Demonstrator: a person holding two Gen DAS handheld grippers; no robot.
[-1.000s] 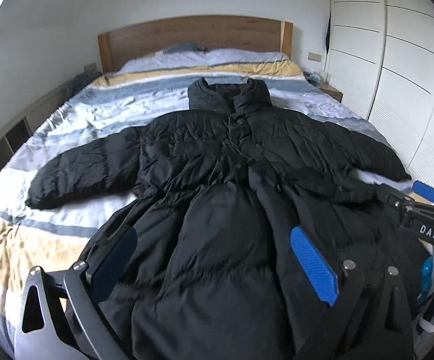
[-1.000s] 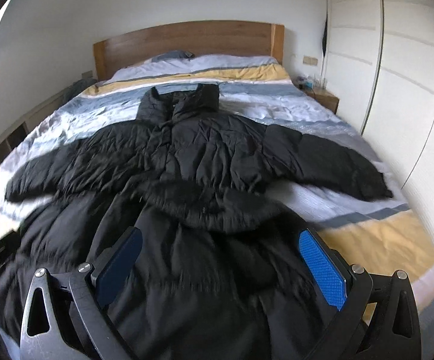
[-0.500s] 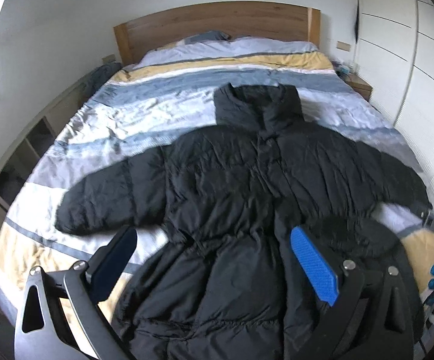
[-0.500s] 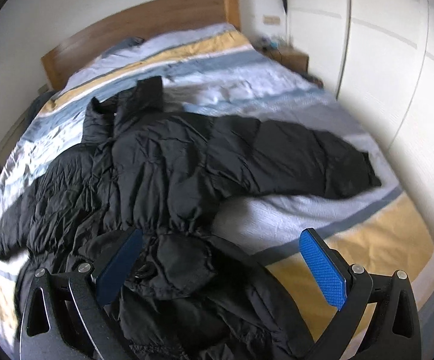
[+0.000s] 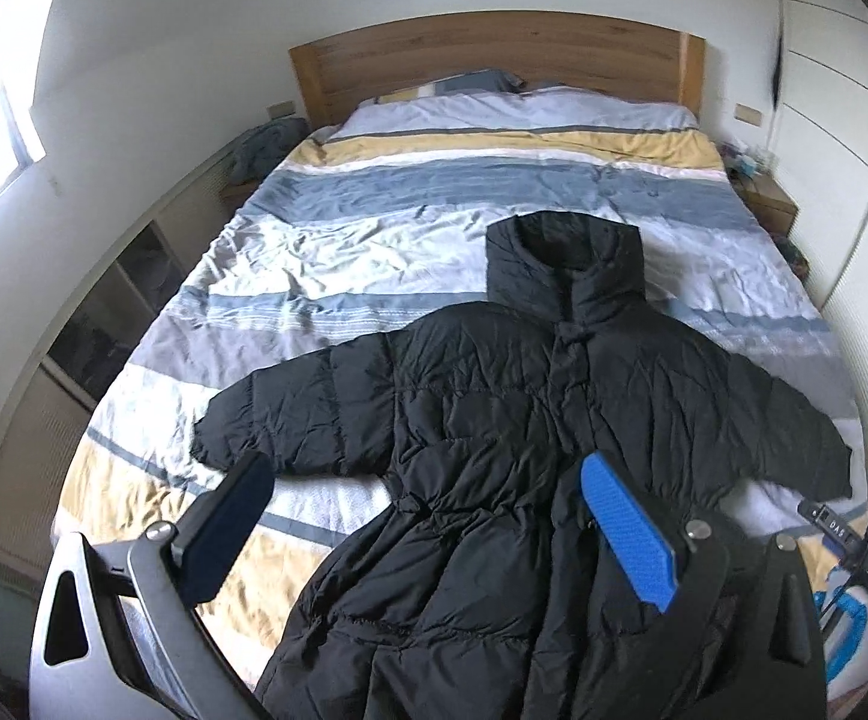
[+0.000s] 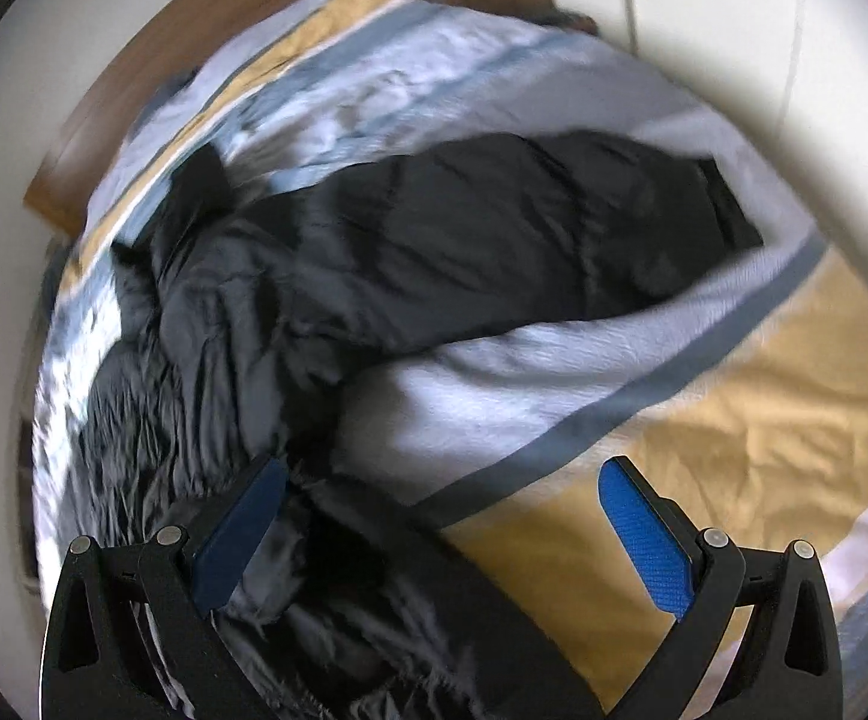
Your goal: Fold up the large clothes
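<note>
Since a second ago both claws have pulled back and the right claw (image 6: 442,510) has swung right over the sleeve. The black coat (image 5: 529,420) lies ahead of the released left claw (image 5: 428,516), collar pointing toward the headboard (image 5: 493,60), lengthwise along the bed (image 5: 374,222); both claws gape empty.

Left wrist view looks from above the foot of the bed (image 5: 374,228), facing the headboard (image 5: 493,60), taking in the whole black coat (image 5: 523,408). Right wrist view sits lower and nearer, tilted and blurred, facing the coat's (image 6: 434,228) outstretched sleeve. Both views share coat, striped bedding and headboard (image 6: 134,120).
</note>
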